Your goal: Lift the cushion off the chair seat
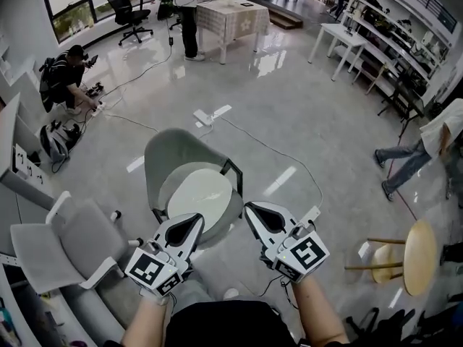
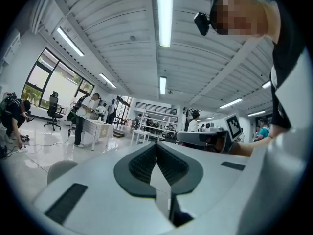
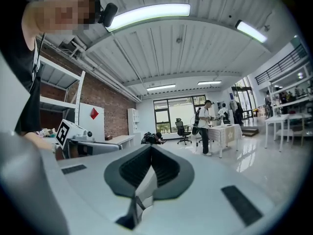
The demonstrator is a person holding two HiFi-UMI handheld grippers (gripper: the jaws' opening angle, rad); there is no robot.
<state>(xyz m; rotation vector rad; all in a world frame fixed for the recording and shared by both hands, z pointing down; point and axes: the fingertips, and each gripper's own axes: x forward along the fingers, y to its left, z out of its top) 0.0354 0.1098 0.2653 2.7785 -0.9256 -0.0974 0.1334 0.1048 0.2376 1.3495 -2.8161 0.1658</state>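
Polished floor [image 1: 289, 114]: grey chair [image 1: 168, 150], pale cushion [image 1: 199, 194] flat on its seat. Left claw [image 1: 192, 224], right claw [image 1: 253, 214]: both pressed together, empty, just short of cushion, flanking it, likely for a two-sided lift.

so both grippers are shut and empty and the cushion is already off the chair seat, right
Not quite. The head view shows the cushion lying on the seat of the grey chair, not lifted off. The left gripper and right gripper are shut and empty, as you said.
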